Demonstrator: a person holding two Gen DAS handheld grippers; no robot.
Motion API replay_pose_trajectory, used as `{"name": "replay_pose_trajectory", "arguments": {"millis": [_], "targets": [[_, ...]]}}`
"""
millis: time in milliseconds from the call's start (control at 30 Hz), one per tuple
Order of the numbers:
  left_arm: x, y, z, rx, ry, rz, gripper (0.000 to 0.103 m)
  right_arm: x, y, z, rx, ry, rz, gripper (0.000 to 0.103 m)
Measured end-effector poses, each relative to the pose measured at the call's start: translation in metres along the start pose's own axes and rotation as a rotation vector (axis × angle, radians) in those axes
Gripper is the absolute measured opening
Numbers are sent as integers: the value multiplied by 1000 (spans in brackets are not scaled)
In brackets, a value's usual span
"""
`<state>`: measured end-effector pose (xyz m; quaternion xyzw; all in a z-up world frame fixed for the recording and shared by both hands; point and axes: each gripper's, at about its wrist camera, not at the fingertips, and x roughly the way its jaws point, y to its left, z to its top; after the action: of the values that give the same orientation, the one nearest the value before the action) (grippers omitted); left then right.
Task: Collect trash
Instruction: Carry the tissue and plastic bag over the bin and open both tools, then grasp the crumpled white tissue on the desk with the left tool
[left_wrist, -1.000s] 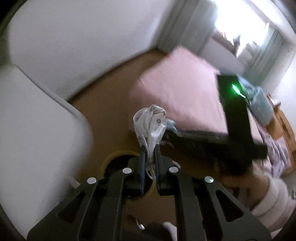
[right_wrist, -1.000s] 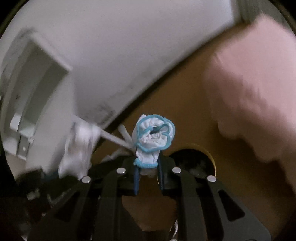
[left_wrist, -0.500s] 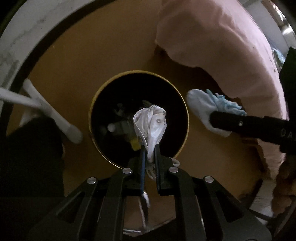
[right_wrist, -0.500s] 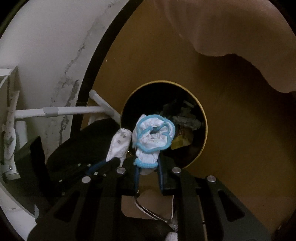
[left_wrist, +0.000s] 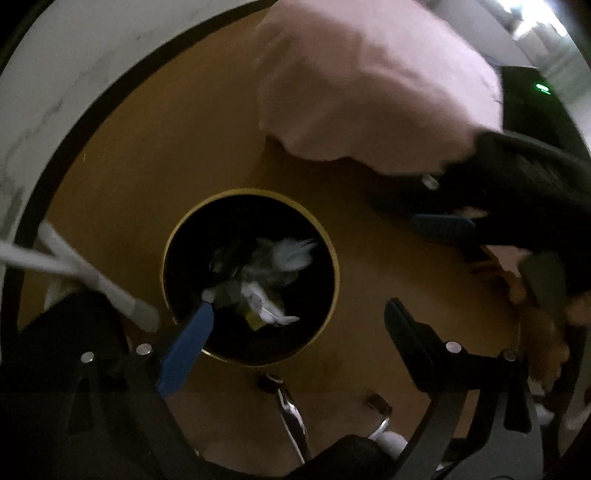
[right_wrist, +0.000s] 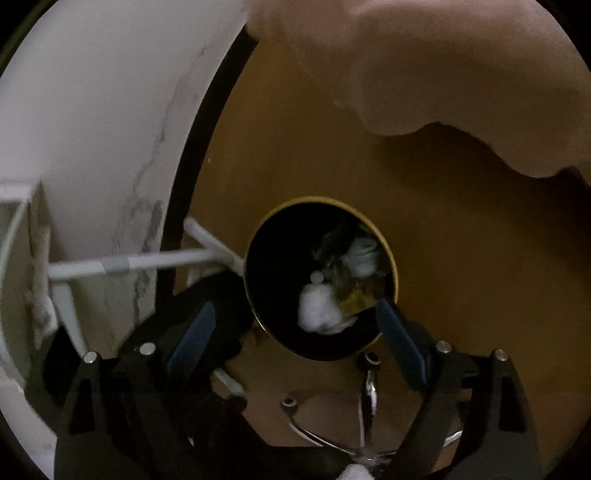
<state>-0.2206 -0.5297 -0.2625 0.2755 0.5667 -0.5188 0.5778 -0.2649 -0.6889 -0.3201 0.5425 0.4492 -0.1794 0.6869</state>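
Floor (left_wrist: 155, 155): brown, filling most of both views; a white marbled wall (right_wrist: 92, 110) with a dark skirting curves along its left side
Pink cover (left_wrist: 369, 81): hangs over the floor at the top of both views, well apart from the bin
Bin (left_wrist: 334, 258): round, black inside with a gold rim, standing on the floor directly below both grippers
Left gripper (left_wrist: 295, 317): jaws spread wide and holding nothing, hovering above the bin mouth
Right gripper (right_wrist: 295, 325): jaws likewise spread and bare, the bin opening between them
Trash (right_wrist: 321, 306): white crumpled wads lying inside the bin among darker scraps and a yellow bit
Step in hand: judged as the drop, both pieces now in the bin
Next move: probably lift both grippers off the bin and look for more litter; none shows on the floor here
Left view only: the right gripper's dark body at the right edge, with a green light above it
Right view only: a white rod frame (right_wrist: 147, 262) against the wall, reaching to the bin's left rim
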Motion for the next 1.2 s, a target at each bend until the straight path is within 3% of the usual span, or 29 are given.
{"name": "replay_pose_trajectory", "arguments": {"millis": [67,133,200,267,300,333,433,533,600,633,700,767,1000,1033,1067,1100,1200], "targets": [[-26,-18,0,49,-51,-5,91,-28,1,3,15,-89,-26,86],[-66,-38,2,113,-136,-27,91,-67,9,2,-7,-252,-118,86],[-135,-55,3,201,-298,-38,91,-112,30,-8,-70,-487,-237,95],[-208,-49,-4,226,-473,-8,93,-149,61,-24,-187,-707,-323,97],[-233,-41,-8,214,-529,19,93,-158,73,-30,-239,-763,-357,97],[-259,-30,-10,183,-589,67,94,-166,91,-38,-313,-822,-399,97],[-335,38,-38,-33,-737,284,95,-171,127,-56,-441,-886,-435,97],[-392,131,-92,-355,-856,470,95,-159,163,-77,-551,-890,-421,97],[-413,201,-133,-605,-844,594,95,-143,184,-88,-608,-858,-414,97],[-418,228,-148,-689,-823,616,95,-138,193,-93,-632,-840,-406,97],[-425,282,-178,-841,-778,629,95,-127,214,-100,-687,-813,-375,97],[-423,322,-192,-913,-725,602,95,-119,237,-105,-729,-809,-359,97],[-396,390,-176,-870,-592,633,94,-100,319,-119,-805,-820,-259,97],[-393,397,-175,-855,-581,634,89,-100,332,-122,-825,-820,-245,97],[-391,403,-171,-838,-567,638,65,-99,353,-127,-866,-822,-221,97],[-389,409,-169,-822,-551,628,56,-94,366,-132,-895,-823,-205,97],[-393,419,-171,-781,-560,577,53,-85,413,-139,-1001,-783,-138,97]]}}
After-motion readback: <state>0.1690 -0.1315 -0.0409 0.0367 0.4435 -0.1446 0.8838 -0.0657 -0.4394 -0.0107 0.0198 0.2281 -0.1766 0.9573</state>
